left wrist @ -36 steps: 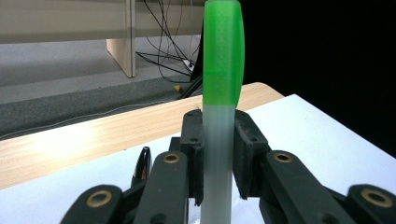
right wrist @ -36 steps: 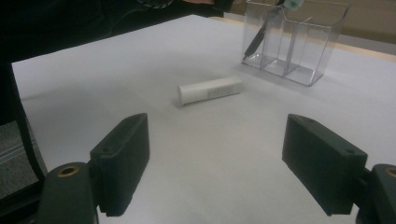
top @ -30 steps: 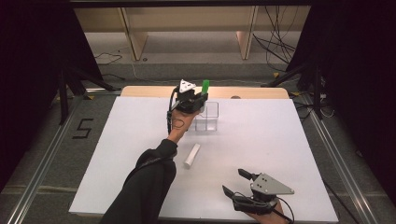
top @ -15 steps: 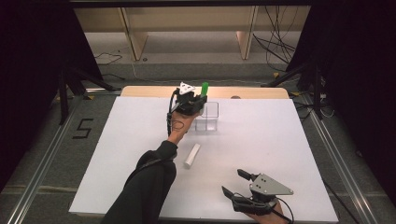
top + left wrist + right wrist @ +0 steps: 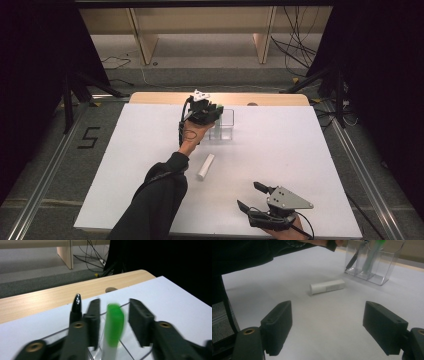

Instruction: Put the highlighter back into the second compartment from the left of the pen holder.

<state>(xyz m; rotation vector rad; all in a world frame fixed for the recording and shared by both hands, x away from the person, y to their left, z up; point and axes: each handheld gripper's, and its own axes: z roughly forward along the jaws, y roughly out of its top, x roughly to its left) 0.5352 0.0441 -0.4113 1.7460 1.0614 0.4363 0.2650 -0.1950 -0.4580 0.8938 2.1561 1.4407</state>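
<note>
1. A clear plastic organiser stands at the far middle of the white table, divided into compartments. A green-capped marker stands upright in it, and a black pen leans in a neighbouring compartment.
2. The left gripper hangs over the organiser's left side. Its jaws have just been opening and now stand part open with the marker between them; the marker sits closer to the left jaw, with a gap to the right jaw, so the pads no longer press on it.
3. The left gripper view shows the marker's green cap, blurred, between the black jaws and the pen tip to its left. In the high view the hand and gripper cover the marker.
4. The right gripper view shows the organiser's walls from the side, at its far right, with the pen slanting inside.
5. A white cylinder lies on its side on the table, nearer than the organiser and well apart from both grippers.
6. The right gripper rests at the near right edge, jaws wide open and empty, pointing toward the cylinder.
</note>
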